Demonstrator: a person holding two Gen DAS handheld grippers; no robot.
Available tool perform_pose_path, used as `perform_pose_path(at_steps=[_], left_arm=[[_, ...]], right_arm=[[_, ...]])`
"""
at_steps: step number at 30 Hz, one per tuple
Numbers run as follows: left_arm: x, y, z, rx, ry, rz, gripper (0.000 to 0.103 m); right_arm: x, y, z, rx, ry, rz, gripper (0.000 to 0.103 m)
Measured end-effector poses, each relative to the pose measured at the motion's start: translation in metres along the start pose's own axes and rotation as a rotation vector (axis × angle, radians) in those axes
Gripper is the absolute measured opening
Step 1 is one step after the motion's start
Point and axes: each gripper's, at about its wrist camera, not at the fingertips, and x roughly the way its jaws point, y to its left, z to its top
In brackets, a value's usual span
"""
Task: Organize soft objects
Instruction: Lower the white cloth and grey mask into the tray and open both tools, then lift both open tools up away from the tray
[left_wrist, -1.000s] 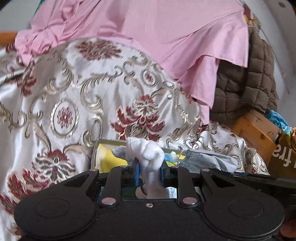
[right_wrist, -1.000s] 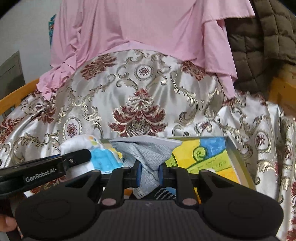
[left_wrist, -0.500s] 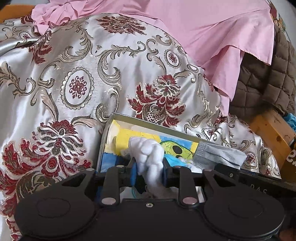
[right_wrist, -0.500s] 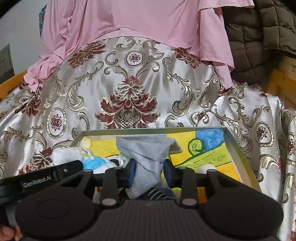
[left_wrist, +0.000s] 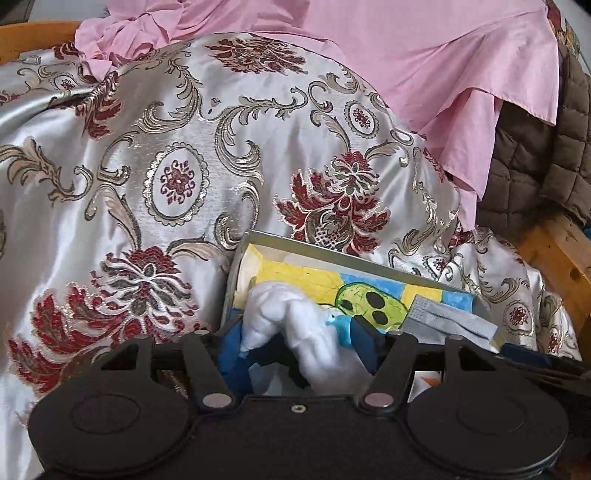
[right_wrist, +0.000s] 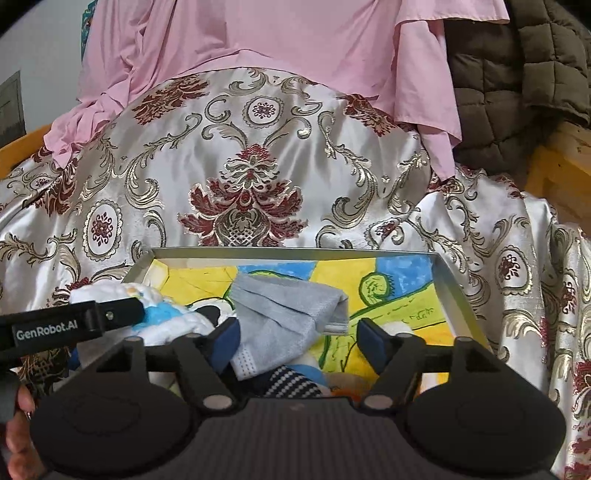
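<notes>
A silver brocade bedspread (right_wrist: 258, 177) fills the frame, a pink sheet (right_wrist: 295, 33) across the top. Low in the centre sits a shallow box (right_wrist: 458, 295) with a painted yellow-and-blue floor. Inside it lie a grey face mask (right_wrist: 284, 306) between the right gripper's (right_wrist: 299, 339) parted fingers and, lower left, a white sock (left_wrist: 295, 325) between the left gripper's (left_wrist: 299, 343) spread fingers — neither is clamped.

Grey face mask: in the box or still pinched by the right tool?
In the box. The grey face mask lies folded in the box; the right tool stands open around it.
</notes>
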Motion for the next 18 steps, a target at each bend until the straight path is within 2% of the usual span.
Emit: perform_pose_path(at_steps=[2,8,11,15,18], left_arm=[[-0.004,0.000,-0.001,0.009,-0.012,0.007,0.072],[-0.020,-0.007,-0.005,0.042,-0.048,0.034,0.081],[-0.030,-0.010,-0.007,0.057,-0.066,0.071,0.085],[-0.047,-0.013,-0.008,0.069,-0.075,0.085,0.088],[-0.065,-0.015,-0.011,0.084,-0.092,0.099,0.095]], right_arm=[[-0.003,-0.001,-0.001,-0.002,-0.008,-0.006,0.085],[-0.015,-0.002,-0.005,-0.011,-0.043,-0.014,0.096],[-0.023,-0.004,-0.008,0.001,-0.052,-0.020,0.099],[-0.038,-0.008,-0.011,0.019,-0.063,-0.030,0.101],[-0.054,-0.012,-0.012,0.040,-0.091,-0.034,0.102]])
